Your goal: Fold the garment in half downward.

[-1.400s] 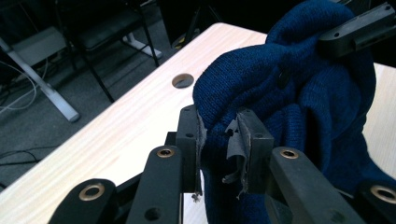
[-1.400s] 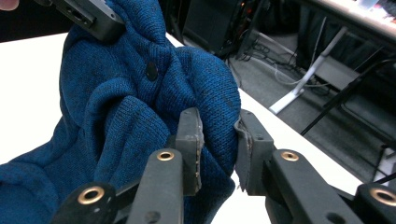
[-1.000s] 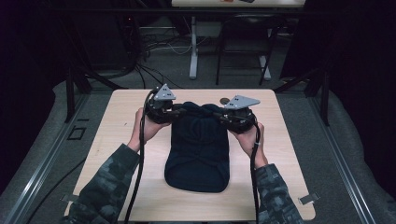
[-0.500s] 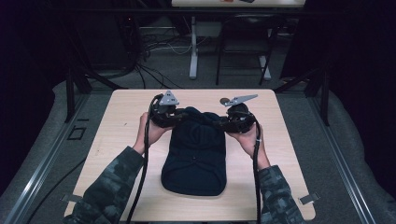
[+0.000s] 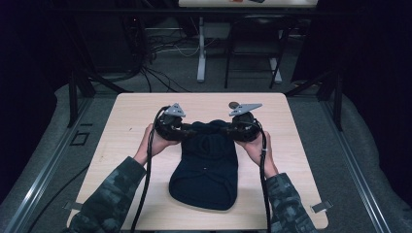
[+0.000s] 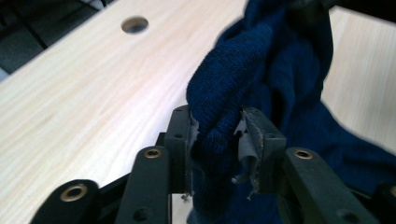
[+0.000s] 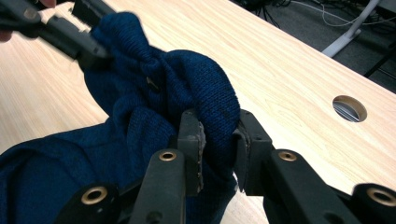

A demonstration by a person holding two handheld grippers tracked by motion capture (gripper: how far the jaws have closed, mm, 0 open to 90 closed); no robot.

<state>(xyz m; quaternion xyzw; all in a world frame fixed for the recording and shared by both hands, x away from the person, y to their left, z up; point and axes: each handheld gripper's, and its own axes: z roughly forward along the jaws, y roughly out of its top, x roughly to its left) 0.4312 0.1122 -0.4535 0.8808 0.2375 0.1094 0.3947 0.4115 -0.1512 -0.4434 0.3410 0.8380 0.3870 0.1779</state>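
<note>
The high view shows the whole dark blue knit garment [image 5: 206,165] lying lengthwise on the wooden table [image 5: 126,121]. The gripper views show the weave. The left gripper [image 6: 218,140], whose jaws have just been opening slightly, pinches a bunched fold. The right gripper [image 7: 219,140] is clamped on another fold. No legible writing appears.

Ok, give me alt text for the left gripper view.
The left claw is clamped on a bunched fold of a dark blue knitted garment, lifted over a light wooden table. A round hole sits in the tabletop beyond.
</note>
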